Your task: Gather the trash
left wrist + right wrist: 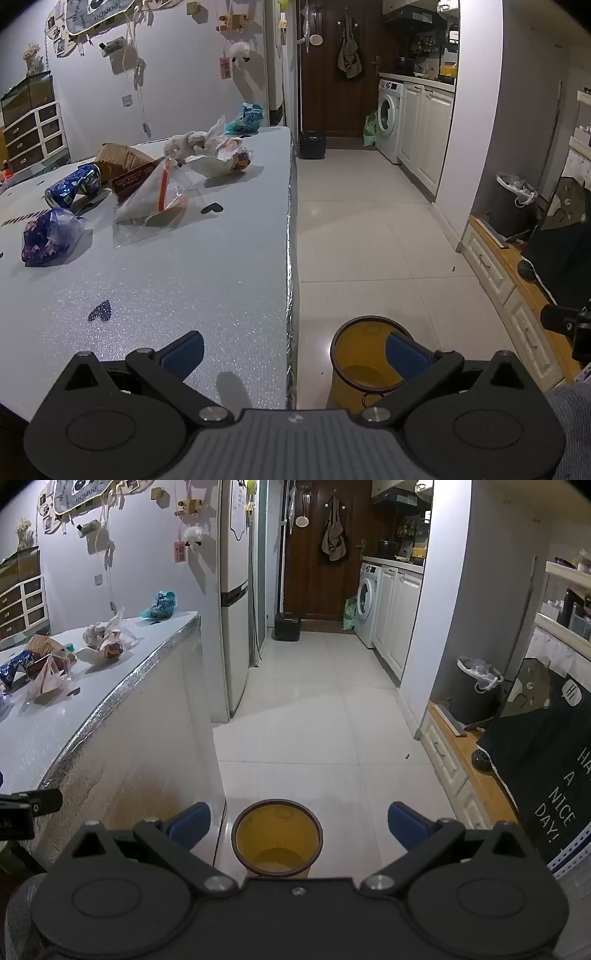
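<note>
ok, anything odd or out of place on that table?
Yes: litter is scattered on the table, including a crushed blue can on its side, a clear plastic bag, crumpled wrappers and a blue bag. The yellow bin on the floor looks empty.

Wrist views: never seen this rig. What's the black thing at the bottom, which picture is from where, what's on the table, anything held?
No robot: a person carries a two-finger tool in each hand, each with a fisheye camera looking along its fingers. One picture is from the left tool, over the table; the other from the right tool, over the yellow bin on the floor. Both are open and hold nothing. On the table lies trash: a crushed blue can, a clear plastic bag, a purple wrapper and crumpled white bags.
</note>
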### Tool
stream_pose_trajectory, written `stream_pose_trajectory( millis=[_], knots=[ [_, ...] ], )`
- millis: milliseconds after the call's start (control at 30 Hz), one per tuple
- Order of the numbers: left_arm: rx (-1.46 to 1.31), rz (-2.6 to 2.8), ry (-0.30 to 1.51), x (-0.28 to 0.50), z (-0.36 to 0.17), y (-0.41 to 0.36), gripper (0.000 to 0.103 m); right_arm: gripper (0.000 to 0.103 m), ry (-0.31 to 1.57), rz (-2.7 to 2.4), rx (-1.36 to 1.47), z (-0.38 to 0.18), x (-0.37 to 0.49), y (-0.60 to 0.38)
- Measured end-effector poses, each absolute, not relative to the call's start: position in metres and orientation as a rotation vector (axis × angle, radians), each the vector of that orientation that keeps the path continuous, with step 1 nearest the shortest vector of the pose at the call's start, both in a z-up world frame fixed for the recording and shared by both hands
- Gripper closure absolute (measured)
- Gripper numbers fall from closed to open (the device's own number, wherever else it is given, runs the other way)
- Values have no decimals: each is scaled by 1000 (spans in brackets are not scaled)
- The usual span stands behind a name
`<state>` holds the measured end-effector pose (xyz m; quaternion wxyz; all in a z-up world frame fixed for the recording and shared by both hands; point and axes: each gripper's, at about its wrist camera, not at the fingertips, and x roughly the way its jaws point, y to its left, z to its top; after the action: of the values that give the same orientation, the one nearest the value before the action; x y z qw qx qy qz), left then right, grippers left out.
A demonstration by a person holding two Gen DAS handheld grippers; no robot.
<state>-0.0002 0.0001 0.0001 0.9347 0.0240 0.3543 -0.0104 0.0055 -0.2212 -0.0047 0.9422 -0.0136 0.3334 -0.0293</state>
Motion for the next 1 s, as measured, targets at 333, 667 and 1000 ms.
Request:
stream_pose_trajectory(
  millis=[333, 667, 1000],
  knots=[
    [48, -24, 726, 0, 0, 0, 0, 0, 681, -62, -28, -4, 5, -221],
    [53, -22, 725, -1, 4, 0, 0, 0, 679, -57, -28, 3, 4, -223],
    [55, -26, 721, -2, 6, 0, 0, 0, 678, -57, -30, 5, 3, -224]
  ],
)
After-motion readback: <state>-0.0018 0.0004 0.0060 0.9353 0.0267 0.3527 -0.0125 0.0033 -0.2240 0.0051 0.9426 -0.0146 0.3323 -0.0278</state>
